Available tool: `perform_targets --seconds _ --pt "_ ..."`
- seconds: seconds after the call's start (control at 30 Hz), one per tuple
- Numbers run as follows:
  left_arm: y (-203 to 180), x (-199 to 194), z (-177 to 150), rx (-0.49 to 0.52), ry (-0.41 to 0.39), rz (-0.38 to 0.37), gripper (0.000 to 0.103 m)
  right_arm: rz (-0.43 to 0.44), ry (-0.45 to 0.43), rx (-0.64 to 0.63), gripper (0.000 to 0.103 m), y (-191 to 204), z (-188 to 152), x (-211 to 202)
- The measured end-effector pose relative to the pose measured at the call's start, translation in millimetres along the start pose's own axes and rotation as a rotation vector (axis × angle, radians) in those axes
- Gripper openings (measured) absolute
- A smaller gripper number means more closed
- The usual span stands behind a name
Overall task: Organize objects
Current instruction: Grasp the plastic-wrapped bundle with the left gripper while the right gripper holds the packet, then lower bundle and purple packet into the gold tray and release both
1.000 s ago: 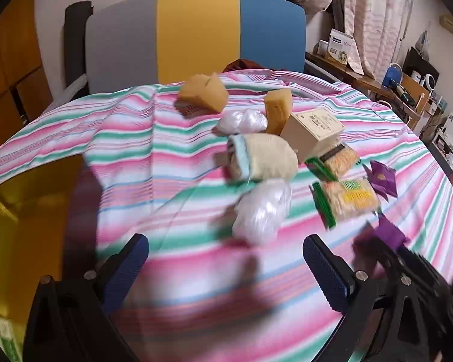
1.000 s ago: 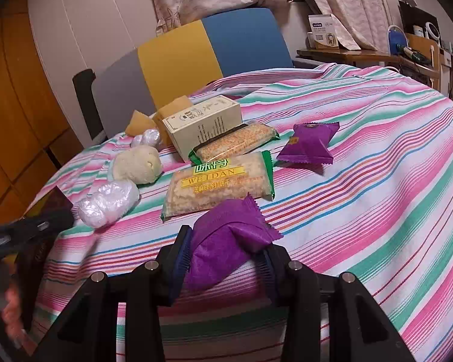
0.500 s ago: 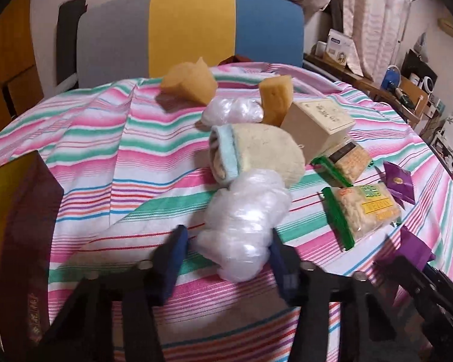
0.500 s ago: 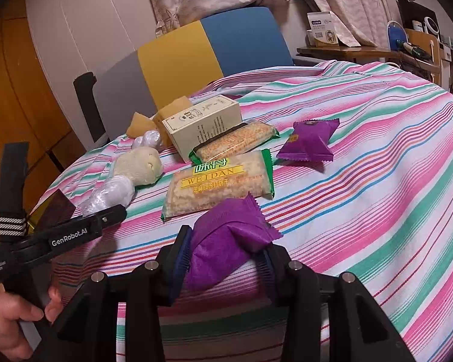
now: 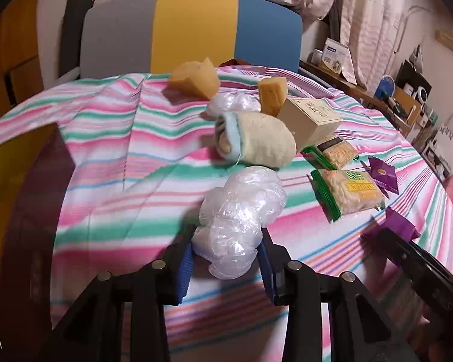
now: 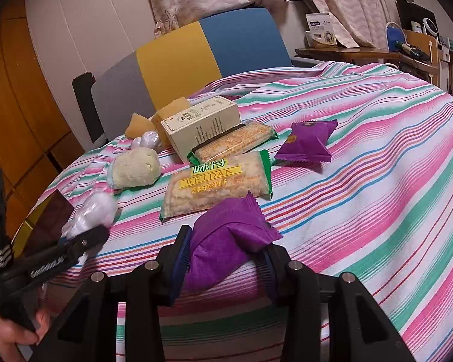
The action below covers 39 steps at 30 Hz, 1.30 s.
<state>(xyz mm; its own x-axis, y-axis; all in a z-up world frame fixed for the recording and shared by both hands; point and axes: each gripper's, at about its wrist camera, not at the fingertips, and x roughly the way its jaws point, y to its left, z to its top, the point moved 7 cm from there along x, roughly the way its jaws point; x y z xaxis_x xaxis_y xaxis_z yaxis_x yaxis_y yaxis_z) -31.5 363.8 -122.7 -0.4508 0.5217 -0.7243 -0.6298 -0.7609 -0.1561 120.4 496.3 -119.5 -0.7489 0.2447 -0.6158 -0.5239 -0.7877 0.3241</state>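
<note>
The left gripper [image 5: 226,259] is closing its jaws on a crumpled plastic bag [image 5: 241,214]. The blue pads are already pressing both sides of the lower end of the bag, and the rest of the bag is sticking out past the fingertips toward 12 o'clock. The bag is lying on the striped tablecloth [image 5: 111,157].

The right gripper [image 6: 223,250] is holding a purple snack packet [image 6: 226,235]. Its jaws are standing narrow, and the packet is squeezed between the two pads, with the crimped end pointing to about 1 o'clock over the cloth.

In the left wrist view, a rolled cloth [image 5: 253,141] is lying just beyond the bag at 12 o'clock. Behind it a second plastic bag [image 5: 234,104] is touching a yellow sponge [image 5: 273,95], and a bigger sponge piece [image 5: 196,78] is sitting at 11 o'clock of them. A cream box [image 5: 309,119] is standing beside the roll at 2 o'clock. Two cracker packs, a small one [image 5: 335,150] and a large one [image 5: 350,193], are lying at 3 o'clock of the roll, with another purple packet [image 5: 383,175] just beside them.

A chair [image 5: 193,30] with grey, yellow and blue panels is standing behind the table. In the right wrist view, a person's hand [image 6: 9,336] is gripping the handle of the left gripper at 8 o'clock.
</note>
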Motion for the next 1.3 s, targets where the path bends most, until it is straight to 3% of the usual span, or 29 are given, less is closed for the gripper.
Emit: perform_targets --seconds 0.37,0.53,0.77,0.93,1.3 --pt "9.7 -27.0 -24.5 -0.016 -0.019 0.014 0.038 -0.036 -0.007 -0.016 0.042 0.8 0.3 -1.3" --pt "2.7 -63.8 -35.7 0.044 -0.090 -0.001 0.038 -0.037 -0.005 -0.017 0.042 0.4 0.1 -0.8" --pt "10.0 -113.5 -40.5 0.023 -0.149 -0.036 0.038 -0.041 -0.005 -0.021 0.042 0.4 -0.1 -0.8" --pt "30.9 -143.9 -40.8 -0.026 -0.188 -0.033 0.038 -0.045 -0.007 -0.022 0.042 0.6 -0.1 -1.4" --pt "122.5 -170.2 -60.3 -0.215 -0.166 0.083 0.038 -0.060 -0.005 -0.033 0.042 2.6 -0.5 -1.9"
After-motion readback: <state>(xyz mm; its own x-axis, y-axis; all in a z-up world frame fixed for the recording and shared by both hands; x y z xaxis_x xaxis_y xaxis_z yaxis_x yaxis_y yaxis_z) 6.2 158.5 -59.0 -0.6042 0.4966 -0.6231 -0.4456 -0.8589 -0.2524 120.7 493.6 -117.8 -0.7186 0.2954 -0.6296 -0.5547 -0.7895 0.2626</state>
